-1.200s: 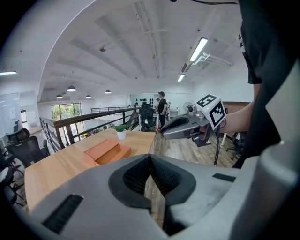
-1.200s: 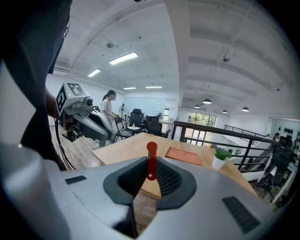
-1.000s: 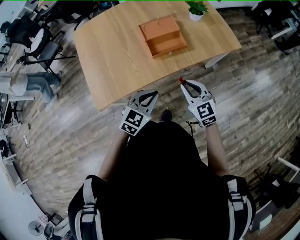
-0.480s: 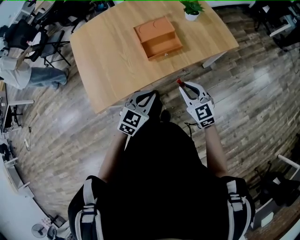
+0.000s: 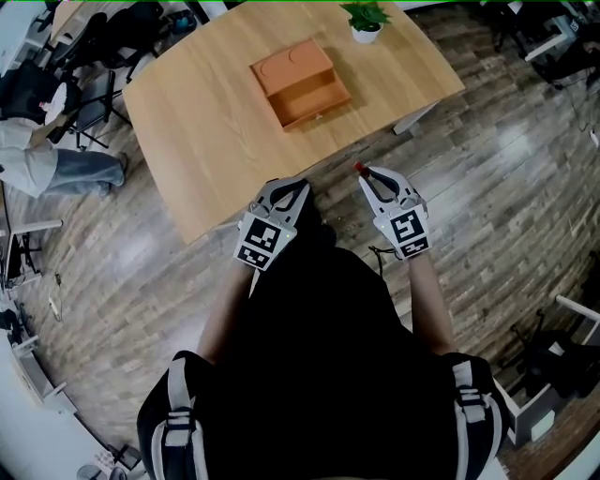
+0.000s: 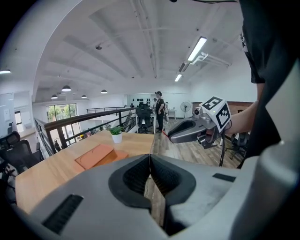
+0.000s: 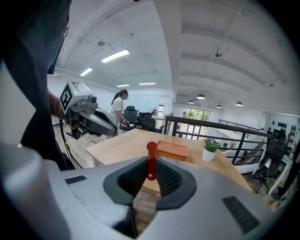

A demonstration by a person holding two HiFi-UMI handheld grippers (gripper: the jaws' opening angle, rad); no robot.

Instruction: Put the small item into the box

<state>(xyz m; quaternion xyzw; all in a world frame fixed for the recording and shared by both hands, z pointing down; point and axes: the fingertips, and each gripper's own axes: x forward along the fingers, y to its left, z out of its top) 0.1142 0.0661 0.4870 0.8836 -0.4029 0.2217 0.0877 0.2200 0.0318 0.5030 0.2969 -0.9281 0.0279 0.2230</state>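
An orange box (image 5: pixel 300 81) with its drawer pulled out sits on the wooden table (image 5: pixel 206 112); it also shows in the left gripper view (image 6: pixel 96 155) and the right gripper view (image 7: pixel 172 150). My right gripper (image 5: pixel 362 171) is shut on a small red item (image 7: pixel 151 161) that sticks up between its jaws; its red tip (image 5: pixel 358 166) shows in the head view. My left gripper (image 5: pixel 298 185) is shut with nothing in it. Both are held over the floor, short of the table's near edge. The right gripper (image 6: pixel 190 130) shows in the left gripper view.
A small potted plant (image 5: pixel 364 19) stands at the table's far right corner. Office chairs (image 5: pixel 89 98) and a person's legs (image 5: pixel 56 169) are at the left. A black railing (image 7: pixel 220 133) runs behind the table. Wood floor (image 5: pixel 506 187) lies to the right.
The table and box have shifted up and left in the head view as the person moved. Both grippers keep their pose and grip.
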